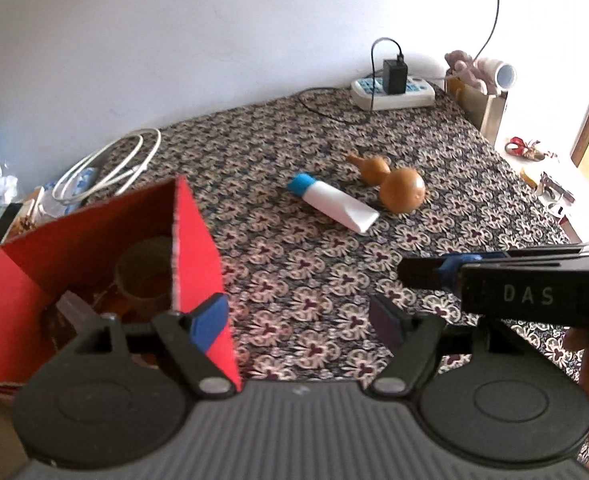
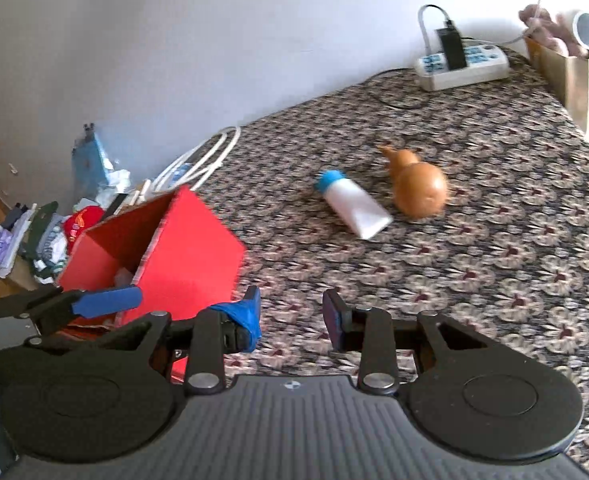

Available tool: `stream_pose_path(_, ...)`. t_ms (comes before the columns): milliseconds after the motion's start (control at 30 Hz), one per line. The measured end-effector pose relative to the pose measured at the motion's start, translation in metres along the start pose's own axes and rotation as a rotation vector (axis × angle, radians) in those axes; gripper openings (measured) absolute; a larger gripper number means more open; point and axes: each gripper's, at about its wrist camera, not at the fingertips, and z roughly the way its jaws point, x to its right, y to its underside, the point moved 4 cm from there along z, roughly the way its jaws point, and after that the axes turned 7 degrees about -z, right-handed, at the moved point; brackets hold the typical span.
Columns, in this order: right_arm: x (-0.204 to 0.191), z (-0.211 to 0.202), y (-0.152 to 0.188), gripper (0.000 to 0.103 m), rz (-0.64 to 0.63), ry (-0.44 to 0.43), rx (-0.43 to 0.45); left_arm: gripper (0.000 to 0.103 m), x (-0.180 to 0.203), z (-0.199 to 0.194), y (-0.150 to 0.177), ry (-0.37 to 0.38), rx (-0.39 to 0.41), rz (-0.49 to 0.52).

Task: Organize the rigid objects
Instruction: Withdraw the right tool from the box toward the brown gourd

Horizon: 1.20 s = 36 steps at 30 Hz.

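Note:
A red open box (image 1: 198, 248) (image 2: 182, 252) stands at the left of the patterned table and holds a brown round object (image 1: 144, 272). A white tube with a blue cap (image 1: 336, 202) (image 2: 354, 208) lies mid-table, beside a brown gourd (image 1: 400, 188) (image 2: 418, 188). My left gripper (image 1: 298, 320) is open and empty, its left finger at the box's near corner. My right gripper (image 2: 294, 316) is open and empty above the cloth, right of the box. The right gripper also shows in the left wrist view (image 1: 434, 272), and the left gripper in the right wrist view (image 2: 106, 300).
A white power strip (image 1: 392, 92) (image 2: 462, 66) with a black charger sits at the back. A coiled white cable (image 1: 110, 168) (image 2: 198, 160) lies at the back left. A tan bag (image 1: 482, 108) (image 2: 566, 76) stands at the far right edge. Clutter (image 2: 46, 232) lies left of the box.

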Motion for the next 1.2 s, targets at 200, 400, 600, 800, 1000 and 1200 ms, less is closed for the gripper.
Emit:
stream_pose_path(200,0.029,-0.005,0.009,0.018,0.013,0.043,-0.027,0.078,0.02,0.017,0.009,-0.023,-0.052,-0.014)
stream_pose_path(400,0.049,-0.007,0.018,0.018,0.007,0.077,-0.046,0.079,0.033,0.03,0.015,-0.05,-0.092,-0.034)
stream_pose_path(600,0.056,-0.002,0.028,0.018,-0.009,0.082,-0.078,0.08,0.039,0.041,0.025,-0.077,-0.137,-0.052)
stream_pose_path(800,0.057,0.007,0.036,0.018,-0.006,0.086,-0.119,0.081,0.037,0.05,0.031,-0.09,-0.166,-0.054)
stream_pose_path(1000,0.057,0.013,0.039,0.018,0.007,0.129,-0.138,0.081,0.033,0.063,0.032,-0.074,-0.18,-0.045)
stream_pose_path(1200,0.064,0.02,0.04,0.018,0.032,0.184,-0.15,0.082,0.033,0.075,0.032,-0.046,-0.199,-0.03)
